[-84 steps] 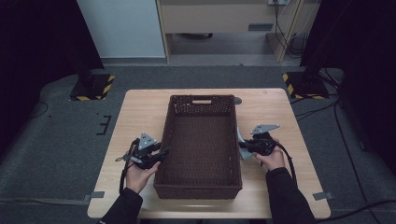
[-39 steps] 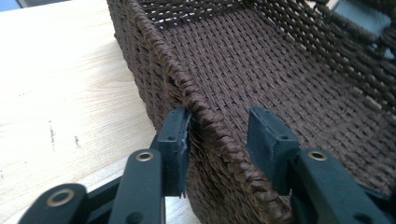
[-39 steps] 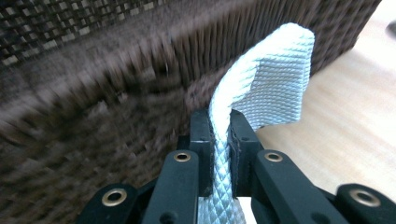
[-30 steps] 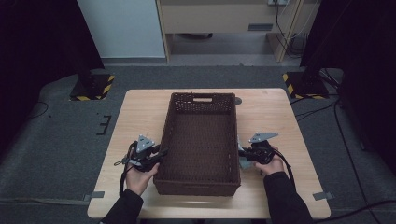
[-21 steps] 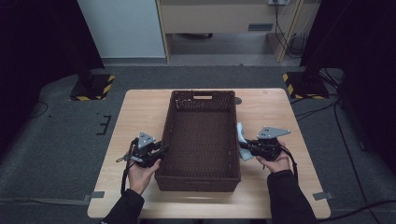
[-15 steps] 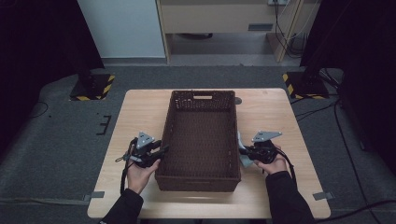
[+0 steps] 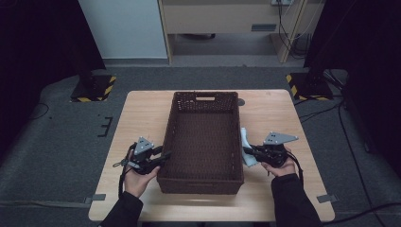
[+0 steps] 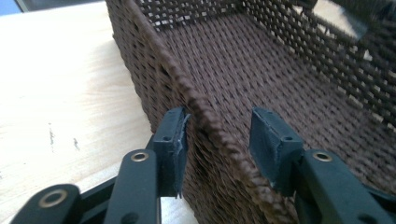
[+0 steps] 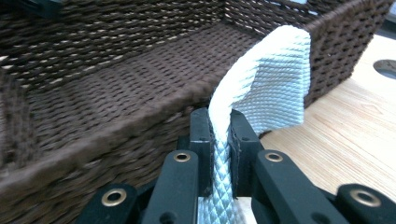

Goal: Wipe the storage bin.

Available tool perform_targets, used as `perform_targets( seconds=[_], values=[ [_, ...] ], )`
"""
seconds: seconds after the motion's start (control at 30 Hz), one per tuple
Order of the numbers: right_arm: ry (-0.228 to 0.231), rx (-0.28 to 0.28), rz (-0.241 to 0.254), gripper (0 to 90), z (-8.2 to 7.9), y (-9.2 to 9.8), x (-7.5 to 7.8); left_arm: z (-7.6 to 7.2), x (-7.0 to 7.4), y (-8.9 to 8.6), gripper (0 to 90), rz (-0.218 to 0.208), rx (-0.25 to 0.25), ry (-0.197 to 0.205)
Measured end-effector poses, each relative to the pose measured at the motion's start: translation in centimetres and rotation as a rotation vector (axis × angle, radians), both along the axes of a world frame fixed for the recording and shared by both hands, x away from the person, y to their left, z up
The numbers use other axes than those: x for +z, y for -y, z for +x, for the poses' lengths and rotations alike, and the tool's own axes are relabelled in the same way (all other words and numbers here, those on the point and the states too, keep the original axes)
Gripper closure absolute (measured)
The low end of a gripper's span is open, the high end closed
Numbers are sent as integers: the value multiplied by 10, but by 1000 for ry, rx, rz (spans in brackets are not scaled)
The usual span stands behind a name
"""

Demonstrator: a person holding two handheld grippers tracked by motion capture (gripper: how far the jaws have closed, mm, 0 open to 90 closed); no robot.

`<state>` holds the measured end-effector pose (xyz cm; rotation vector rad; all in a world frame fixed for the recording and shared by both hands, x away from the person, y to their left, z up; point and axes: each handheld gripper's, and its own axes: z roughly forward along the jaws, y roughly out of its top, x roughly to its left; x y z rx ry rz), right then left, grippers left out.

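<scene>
The right tool [image 9: 219,133] pinches a white woven cloth [image 9: 275,79] just outside the right wall of the brown wicker basket [image 7: 204,177], which sits mid-desk [image 7: 142,113]. The left tool [image 8: 217,140] straddles the basket's left rim, its jaws having just been opening and standing partly apart around the wall, one pad against it. To do this well, the cloth should clear the rim before moving inward, with the left tool steadying the basket.
</scene>
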<state>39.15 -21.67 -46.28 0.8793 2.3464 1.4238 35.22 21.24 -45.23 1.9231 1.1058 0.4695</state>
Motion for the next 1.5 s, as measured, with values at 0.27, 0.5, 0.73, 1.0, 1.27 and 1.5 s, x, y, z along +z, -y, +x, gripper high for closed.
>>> perform_targets(
  seconds=[0.27,0.5,0.73,1.0,1.27,1.5],
  values=[
    [-113,27,-106,832,-1,-12,-32,0,-2,2,623,-5,14,3],
    [-153,22,-136,832,2,-13,-42,0,-1,4,681,-8,58,7],
    [0,-9,26,832,-8,0,2,6,0,3,698,-7,69,9],
    [-56,20,-61,833,-10,-6,-14,12,-1,5,699,1,88,19],
    [-156,30,-171,831,-6,-13,-42,11,-1,0,533,-13,83,41],
    [-36,23,-30,831,-19,-3,-7,2,5,-3,513,-19,15,48]
  ],
)
